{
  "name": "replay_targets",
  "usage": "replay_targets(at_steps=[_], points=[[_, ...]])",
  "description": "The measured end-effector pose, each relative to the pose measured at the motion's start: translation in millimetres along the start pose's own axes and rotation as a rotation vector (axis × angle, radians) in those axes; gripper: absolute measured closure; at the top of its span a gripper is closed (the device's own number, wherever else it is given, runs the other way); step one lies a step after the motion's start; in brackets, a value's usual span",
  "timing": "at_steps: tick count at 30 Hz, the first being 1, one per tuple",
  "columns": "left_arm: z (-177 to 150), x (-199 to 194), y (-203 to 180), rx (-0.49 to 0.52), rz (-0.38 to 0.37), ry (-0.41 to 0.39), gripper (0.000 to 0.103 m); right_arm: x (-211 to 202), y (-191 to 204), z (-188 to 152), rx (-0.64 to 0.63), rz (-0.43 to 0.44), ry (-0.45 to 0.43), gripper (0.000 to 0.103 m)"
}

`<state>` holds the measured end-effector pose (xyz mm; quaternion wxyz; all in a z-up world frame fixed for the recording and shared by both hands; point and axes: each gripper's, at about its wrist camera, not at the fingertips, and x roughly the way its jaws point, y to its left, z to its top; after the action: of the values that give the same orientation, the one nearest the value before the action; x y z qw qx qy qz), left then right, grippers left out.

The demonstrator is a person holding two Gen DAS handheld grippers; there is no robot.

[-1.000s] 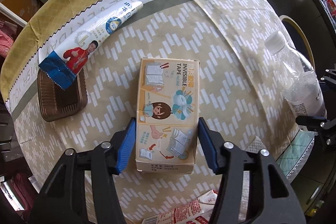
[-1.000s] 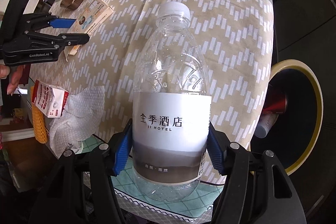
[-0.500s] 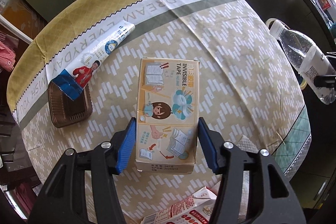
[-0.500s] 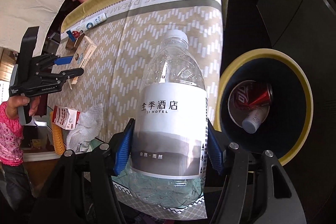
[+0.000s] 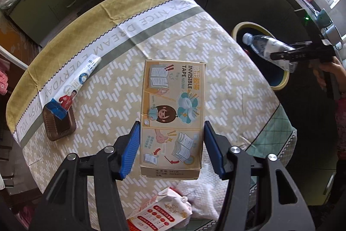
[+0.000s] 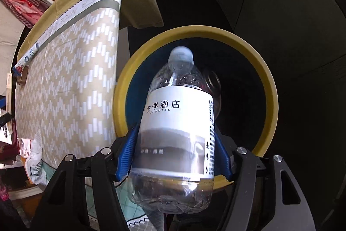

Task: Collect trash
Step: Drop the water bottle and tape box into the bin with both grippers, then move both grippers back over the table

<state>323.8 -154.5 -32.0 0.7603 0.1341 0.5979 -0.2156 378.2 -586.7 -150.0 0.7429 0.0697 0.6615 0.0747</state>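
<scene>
Left wrist view: our left tongs (image 5: 172, 151) are clamped on the tape box (image 5: 172, 114), held clear above the table (image 5: 227, 70); a toothpaste tube (image 5: 74, 84), a brown tray (image 5: 58, 127), a milk carton (image 5: 160, 212) and a crumpled paper towel (image 5: 205, 194) lie on the cloth, uncollected. At far right the right tongs (image 5: 281, 55) carry the water bottle (image 5: 262, 47) over the yellow-rimmed bin (image 5: 246, 25), which stands beside the table. Right wrist view: our right tongs (image 6: 174, 151) are closed on the labelled body of the water bottle (image 6: 179, 120), cap pointing down into the bin (image 6: 194, 33); a dark can-like shape (image 6: 210, 81) shows behind the bottle, too blurred to name. We judge the task partway: the bottle awaits release, the box must follow, and four items remain on the table.
</scene>
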Motion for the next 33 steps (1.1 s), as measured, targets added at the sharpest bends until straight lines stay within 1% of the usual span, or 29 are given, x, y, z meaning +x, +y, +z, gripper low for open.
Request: replay_targets(at_steps=[1,4,6,7,8,12,15,17,20,22,25,28,30,33], points=[[3.6,-1.7,-9.2,0.014,-0.007,-0.002,0.048,2.3,-5.0,2.2,0.015,-0.005,-0.006,0.038],[15.7,-5.0,-41.2,0.068,-0.029,0.000,0.048,-5.5,-15.8,2.3,0.046,0.063,-0.041,0.038],[26.0,-3.5,-65.1,0.110,-0.045,0.005,0.048,-20.7,-20.8,-5.7,0.054,0.095,-0.076,0.036],[32.4,-1.2,-77.0,0.131,-0.052,0.008,0.048,-30.5,-24.0,-11.5,0.059,0.115,-0.097,0.035],[38.7,0.9,-89.4,0.152,-0.059,0.010,0.048,-40.8,-27.8,-18.5,0.064,0.133,-0.120,0.032],[65.4,19.1,-140.6,0.236,-0.079,0.025,0.048,-80.5,-42.3,-52.3,0.081,0.168,-0.198,0.031],[88.2,38.1,-178.2,0.286,-0.087,0.038,0.048,-101.0,-63.1,-82.2,0.101,0.183,-0.238,0.029],[105.4,53.1,-201.2,0.303,-0.095,0.048,0.048,-107.9,-76.2,-103.1,0.121,0.186,-0.246,0.029],[130.9,80.7,-229.6,0.308,-0.114,0.074,0.047,-110.6,-93.1,-127.3,0.147,0.183,-0.223,0.029],[145.6,100.8,-244.6,0.302,-0.124,0.105,0.047,-111.4,-102.2,-142.9,0.160,0.176,-0.212,0.029],[159.0,121.3,-259.0,0.295,-0.097,0.123,0.041,-114.6,-109.1,-158.1,0.172,0.184,-0.215,0.029],[157.9,119.1,-260.6,0.291,-0.105,0.124,0.040,-116.8,-107.0,-165.3,0.163,0.180,-0.222,0.029],[149.5,103.0,-253.6,0.297,-0.104,0.103,0.040,-116.0,-100.1,-163.5,0.145,0.183,-0.223,0.029],[129.4,64.2,-227.1,0.283,-0.119,0.063,0.040,-113.5,-79.1,-154.3,0.090,0.190,-0.222,0.029]])
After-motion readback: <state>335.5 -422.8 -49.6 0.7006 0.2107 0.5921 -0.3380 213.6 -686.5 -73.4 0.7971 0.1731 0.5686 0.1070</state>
